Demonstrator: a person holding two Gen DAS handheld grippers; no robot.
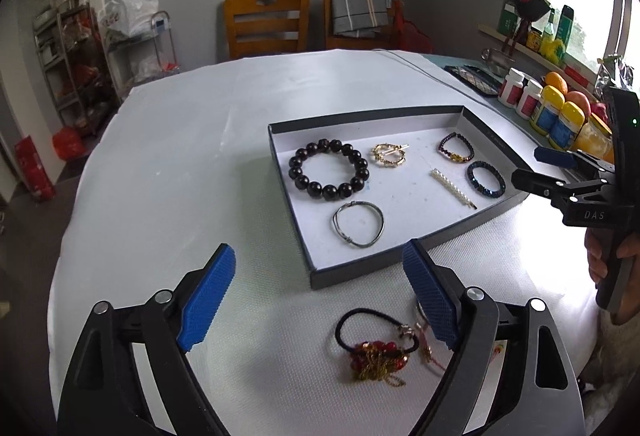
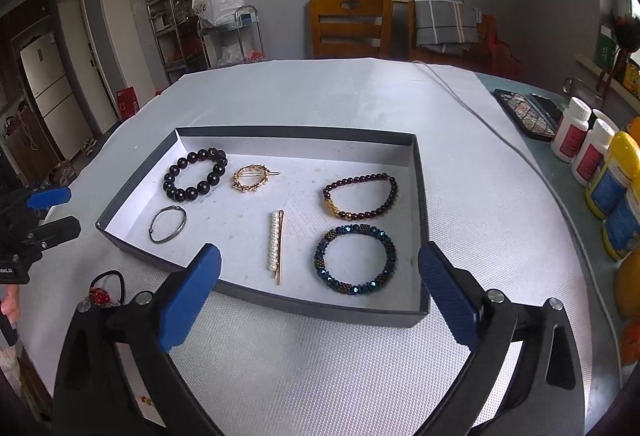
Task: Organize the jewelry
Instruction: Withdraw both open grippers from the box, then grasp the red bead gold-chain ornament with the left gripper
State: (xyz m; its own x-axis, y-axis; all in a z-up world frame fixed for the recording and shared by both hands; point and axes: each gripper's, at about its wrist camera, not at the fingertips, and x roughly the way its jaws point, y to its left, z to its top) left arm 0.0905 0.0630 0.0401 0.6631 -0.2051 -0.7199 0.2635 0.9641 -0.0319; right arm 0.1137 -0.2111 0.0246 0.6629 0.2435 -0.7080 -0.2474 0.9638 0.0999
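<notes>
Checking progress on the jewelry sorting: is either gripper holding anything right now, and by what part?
Nothing is held. The left gripper and right gripper are both open and empty; the hair tie lies loose on the table.

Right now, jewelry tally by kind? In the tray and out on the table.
Bracelets/bangle in tray: 4 — black bead, purple bead, blue bead, silver bangle
Hair clips in tray: 2 — gold round, pearl bar
Hair ties on table: 1 — black with red beads
Total: 7
</notes>
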